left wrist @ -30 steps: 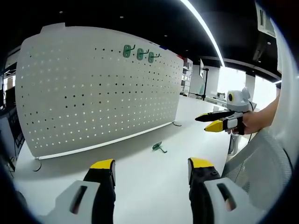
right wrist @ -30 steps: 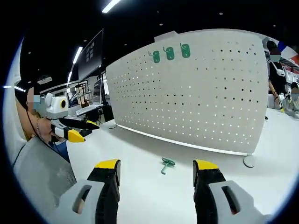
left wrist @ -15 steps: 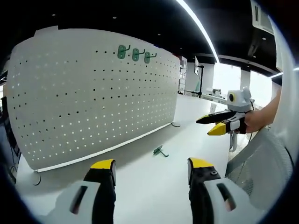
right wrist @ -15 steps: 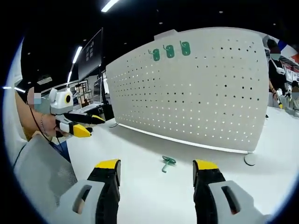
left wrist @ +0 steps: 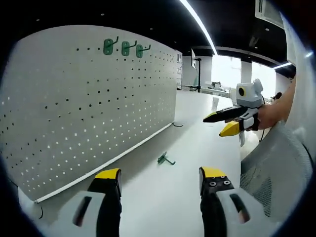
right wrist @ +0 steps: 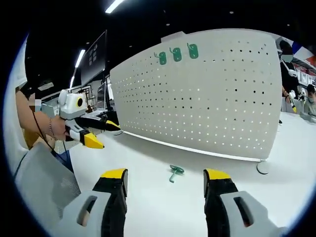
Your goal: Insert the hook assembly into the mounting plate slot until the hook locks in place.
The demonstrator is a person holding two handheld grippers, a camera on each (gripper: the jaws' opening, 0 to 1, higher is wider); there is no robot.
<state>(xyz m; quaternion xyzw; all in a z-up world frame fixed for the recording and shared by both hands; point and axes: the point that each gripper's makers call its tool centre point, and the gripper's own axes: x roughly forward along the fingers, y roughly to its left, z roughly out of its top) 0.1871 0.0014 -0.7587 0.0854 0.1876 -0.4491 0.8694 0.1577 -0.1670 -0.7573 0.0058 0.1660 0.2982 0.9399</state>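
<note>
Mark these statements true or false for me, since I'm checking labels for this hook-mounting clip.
1. A green hook lies loose on the white table. True.
2. The right gripper holds the hook. False: its jaws are open and empty.
3. Three green hooks hang near the top of the pegboard. True.
4. The pegboard lies flat. False: it stands upright.
5. The left gripper is open. True.

Both views face the white pegboard (left wrist: 89, 103) (right wrist: 207, 94) from low over the table, left view obliquely nearer, sharing the green hook (left wrist: 165, 159) (right wrist: 174, 171) before it
</note>
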